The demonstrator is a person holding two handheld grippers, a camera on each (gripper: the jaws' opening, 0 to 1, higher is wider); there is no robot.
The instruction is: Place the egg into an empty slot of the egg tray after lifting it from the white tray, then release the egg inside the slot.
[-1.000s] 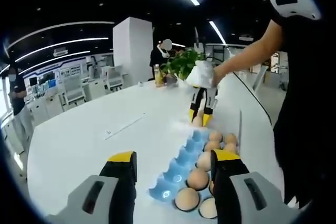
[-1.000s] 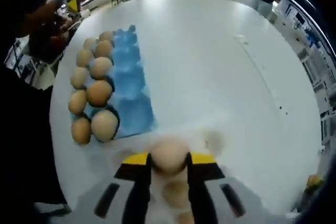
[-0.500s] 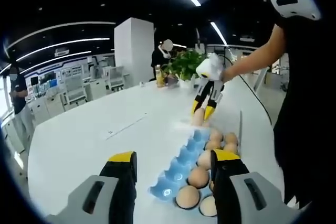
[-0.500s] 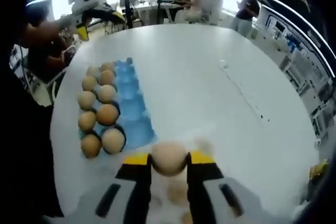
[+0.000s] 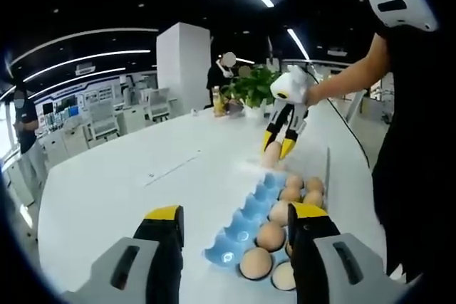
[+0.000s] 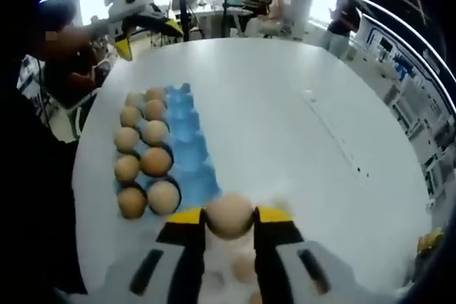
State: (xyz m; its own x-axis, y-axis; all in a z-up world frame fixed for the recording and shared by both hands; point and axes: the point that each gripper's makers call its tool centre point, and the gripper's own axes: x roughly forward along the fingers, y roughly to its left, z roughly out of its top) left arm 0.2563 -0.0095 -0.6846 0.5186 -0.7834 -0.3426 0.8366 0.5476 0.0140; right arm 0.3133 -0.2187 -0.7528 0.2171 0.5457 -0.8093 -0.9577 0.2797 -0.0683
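The right gripper point(image 6: 229, 220) pinches the egg point(image 6: 229, 214) above the counter point(image 6: 285, 126). Carry it slowly (no squeezing) over the blue egg tray point(image 6: 187, 149)'s empty row. The left gripper point(image 5: 235, 222) hangs spread.

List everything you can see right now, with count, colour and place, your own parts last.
egg tray: one, blue, on the table left of the right tool; its right-hand column of slots is empty.
eggs in tray: eight countable in the right gripper view, brown, in two columns on the tray's left side.
held egg: one, pale brown, clamped between the right tool's jaws above the table.
white tray: one, blurred, under the right tool, with a few eggs in it.
table: one, white, large and round-edged.
plant: one, green, at the table's far end.
people: several, in the background.
left tool: yellow tips, jaws apart, empty, over the egg tray's near end.
right tool: yellow tips, gripping the egg.
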